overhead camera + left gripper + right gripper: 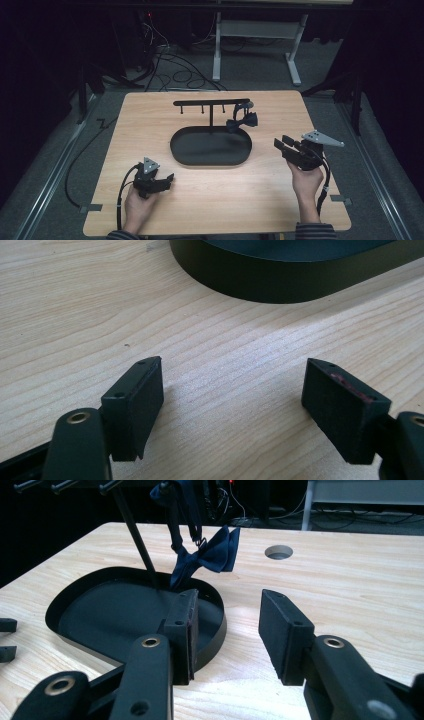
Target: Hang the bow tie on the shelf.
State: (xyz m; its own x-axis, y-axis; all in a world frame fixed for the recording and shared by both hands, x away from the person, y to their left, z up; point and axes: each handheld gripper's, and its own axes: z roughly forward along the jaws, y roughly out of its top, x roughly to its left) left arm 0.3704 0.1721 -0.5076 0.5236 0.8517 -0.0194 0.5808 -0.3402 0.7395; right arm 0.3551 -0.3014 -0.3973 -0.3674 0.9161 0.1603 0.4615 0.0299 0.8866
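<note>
Bow tie: the dark navy fabric bow tie [207, 555] hangs from the black metal hanger stand [212, 103], above its oval tray's [185, 150] far right end.
Nearer hand: your right gripper [289, 146], released, points at it.
Left gripper [169, 178]: released, well apart.

The left hand [136, 205] comes in from the bottom edge and holds the left gripper [167, 178] low, its jaws pointing right and a little forward. In the left gripper view the jaws stand wide apart with nothing between them. The right hand [306, 182] holds the right gripper [282, 145] farther forward, jaws aimed left and forward. Its pads [285, 630] stand apart too, gripping nothing. Striped sleeves [315, 231] cover both wrists.
</note>
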